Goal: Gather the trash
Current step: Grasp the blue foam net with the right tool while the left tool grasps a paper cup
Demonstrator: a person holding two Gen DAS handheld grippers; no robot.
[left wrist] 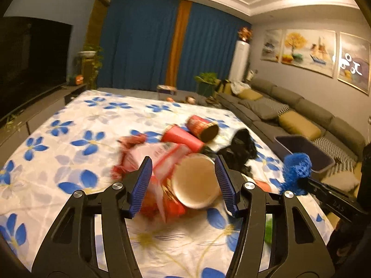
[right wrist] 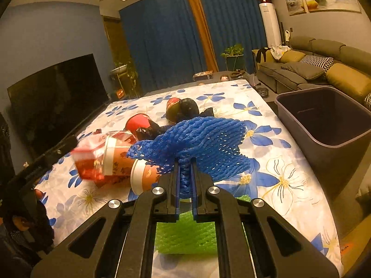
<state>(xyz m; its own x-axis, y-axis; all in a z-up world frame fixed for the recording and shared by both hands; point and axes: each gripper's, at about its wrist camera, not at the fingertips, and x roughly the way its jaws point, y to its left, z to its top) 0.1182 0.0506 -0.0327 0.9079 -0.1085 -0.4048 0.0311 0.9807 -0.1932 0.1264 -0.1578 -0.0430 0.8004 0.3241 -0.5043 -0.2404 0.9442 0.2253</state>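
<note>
My left gripper [left wrist: 184,176] has its blue pads on either side of a blurred bundle: a paper cup [left wrist: 194,185] lying with its mouth toward me and a red-and-white wrapper [left wrist: 162,159]. The right pad touches the cup and the left pad touches the wrapper. Beyond them lie two red cups [left wrist: 203,127] and a black plastic bag [left wrist: 241,148]. My right gripper [right wrist: 185,162] is shut on a blue foam net [right wrist: 208,139], held above the flowered tablecloth [right wrist: 278,178]. The net [left wrist: 296,166] also shows at the right of the left wrist view.
A dark, empty plastic bin [right wrist: 324,120] stands off the table's right edge. A green foam net [right wrist: 185,234] lies on the cloth under my right gripper. A television [right wrist: 58,97] stands to the left and a grey sofa [right wrist: 313,69] to the right.
</note>
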